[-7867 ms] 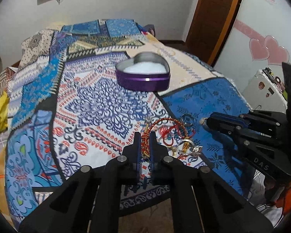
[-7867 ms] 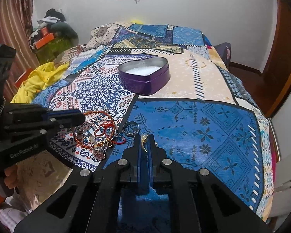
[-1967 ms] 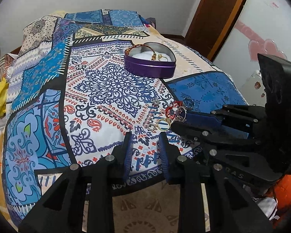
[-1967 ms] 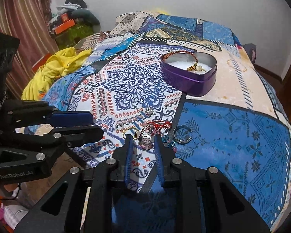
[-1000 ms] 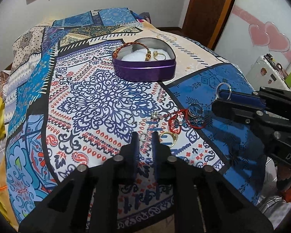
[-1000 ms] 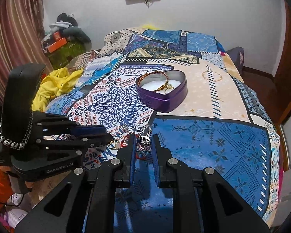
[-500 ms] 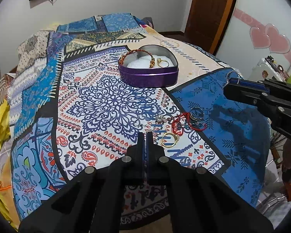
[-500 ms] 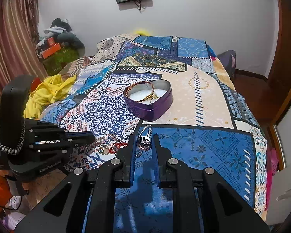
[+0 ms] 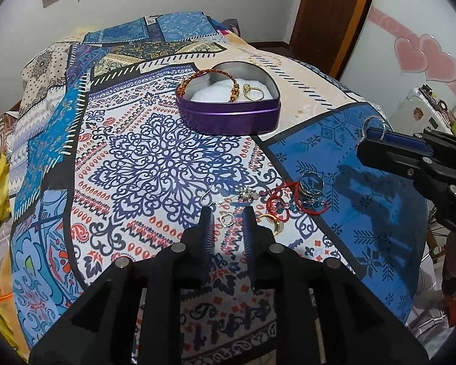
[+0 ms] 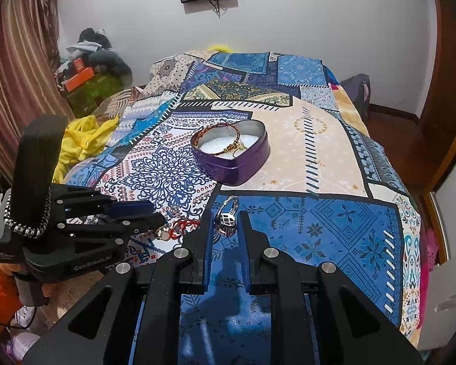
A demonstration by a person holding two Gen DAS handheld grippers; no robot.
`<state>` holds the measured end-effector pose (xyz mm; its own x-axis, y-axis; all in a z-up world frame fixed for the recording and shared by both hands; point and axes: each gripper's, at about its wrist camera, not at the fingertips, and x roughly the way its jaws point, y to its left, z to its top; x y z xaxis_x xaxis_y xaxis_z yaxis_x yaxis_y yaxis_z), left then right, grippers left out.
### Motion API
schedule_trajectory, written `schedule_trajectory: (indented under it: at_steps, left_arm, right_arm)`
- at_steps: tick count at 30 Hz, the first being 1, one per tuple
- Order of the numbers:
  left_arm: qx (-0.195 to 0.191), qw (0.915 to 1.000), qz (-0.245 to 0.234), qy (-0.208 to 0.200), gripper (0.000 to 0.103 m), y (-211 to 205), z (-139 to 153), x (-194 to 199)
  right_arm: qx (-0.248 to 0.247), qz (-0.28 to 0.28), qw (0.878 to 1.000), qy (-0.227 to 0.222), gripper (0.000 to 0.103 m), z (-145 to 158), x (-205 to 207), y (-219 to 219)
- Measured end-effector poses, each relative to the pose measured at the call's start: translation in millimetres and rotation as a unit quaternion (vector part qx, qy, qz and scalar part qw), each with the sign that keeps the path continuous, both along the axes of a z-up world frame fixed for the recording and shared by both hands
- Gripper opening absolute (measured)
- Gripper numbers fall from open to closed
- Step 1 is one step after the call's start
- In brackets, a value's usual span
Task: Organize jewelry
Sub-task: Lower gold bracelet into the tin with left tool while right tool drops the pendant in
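Note:
A purple heart-shaped tin [image 9: 234,118] [image 10: 237,164] sits mid-bed with a red-gold bracelet [image 9: 203,74] and a gold ring [image 9: 253,91] inside. My left gripper [image 9: 226,216] is open, its fingers on either side of a small silver ring [image 9: 226,219] on the bedspread. Beside it lie a gold ring [image 9: 273,222], a silver earring [image 9: 208,197], a red cord bracelet [image 9: 288,200] and a wide silver ring [image 9: 310,182]. My right gripper [image 10: 225,217] is shut on a silver ring with a patterned head [image 10: 228,216], held above the blue patch; it also shows in the left wrist view [image 9: 375,124].
The patchwork bedspread [image 9: 155,164] covers the whole bed. Yellow cloth [image 10: 79,140] lies at its left edge. A wooden door [image 9: 328,15] and white cabinet with pink hearts [image 9: 422,57] stand to the right. Clutter [image 10: 88,70] sits in the far left corner.
My left gripper was shut half a second ago and has opened around the small silver ring. My right gripper has lifted its ring off the pile and moved toward the tin.

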<state>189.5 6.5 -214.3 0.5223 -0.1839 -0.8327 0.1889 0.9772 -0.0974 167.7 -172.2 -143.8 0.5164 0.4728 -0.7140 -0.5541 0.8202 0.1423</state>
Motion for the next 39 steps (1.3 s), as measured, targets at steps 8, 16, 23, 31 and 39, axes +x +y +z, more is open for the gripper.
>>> schedule_trajectory:
  at_steps: [8, 16, 23, 31, 39]
  left_arm:
    - [0.018, 0.9997, 0.008, -0.013, 0.009, -4, 2, -4]
    - [0.003, 0.9985, 0.02, -0.05, 0.009, 6, 32, -4]
    - [-0.012, 0.9956, 0.027, -0.089, 0.009, 11, 62, 6]
    - [-0.015, 0.9921, 0.035, -0.119, 0.009, 13, 80, 28]
    - [-0.025, 0.9912, 0.033, -0.126, 0.009, 14, 77, 52]
  right_arm:
    - [-0.004, 0.0, 1.0, 0.0, 0.014, -1, 4, 2]
    - [0.001, -0.005, 1.0, -0.019, 0.014, 12, 15, 3]
    - [0.009, -0.01, 0.999, -0.048, 0.014, 30, 26, 7]
    - [0.018, -0.014, 0.997, -0.072, 0.014, 45, 42, 12]
    - [0.016, -0.014, 0.997, -0.073, 0.014, 42, 60, 20]
